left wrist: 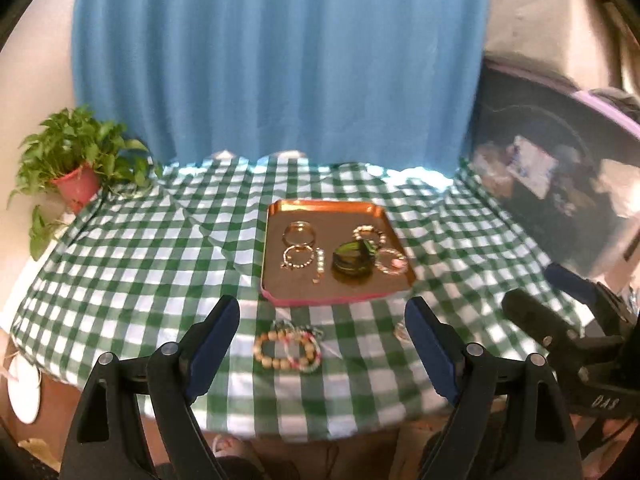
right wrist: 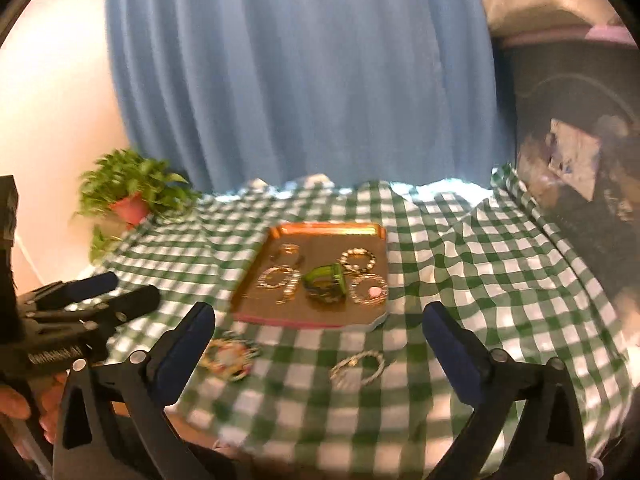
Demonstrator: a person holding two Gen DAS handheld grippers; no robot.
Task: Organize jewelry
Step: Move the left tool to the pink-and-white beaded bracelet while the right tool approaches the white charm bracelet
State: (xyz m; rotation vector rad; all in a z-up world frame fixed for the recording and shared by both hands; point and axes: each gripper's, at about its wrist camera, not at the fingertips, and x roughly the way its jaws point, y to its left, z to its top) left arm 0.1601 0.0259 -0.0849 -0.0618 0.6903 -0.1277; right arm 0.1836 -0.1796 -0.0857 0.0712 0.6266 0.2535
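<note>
Right wrist view motion-blurred: bracelets on tray smeared, beads indistinct. Bracelet pile partly hidden behind blue finger pad. Small ring on cloth too small to resolve

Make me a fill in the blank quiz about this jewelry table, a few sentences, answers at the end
The green bangle lies on the copper ____.
The wooden bead bracelet lies on the checked ____, not on the tray.
Both the left gripper and the right gripper have their jaws ____ and hold nothing.
The potted plant stands in a ____ pot.

Missing words: tray; tablecloth; open; red
</note>
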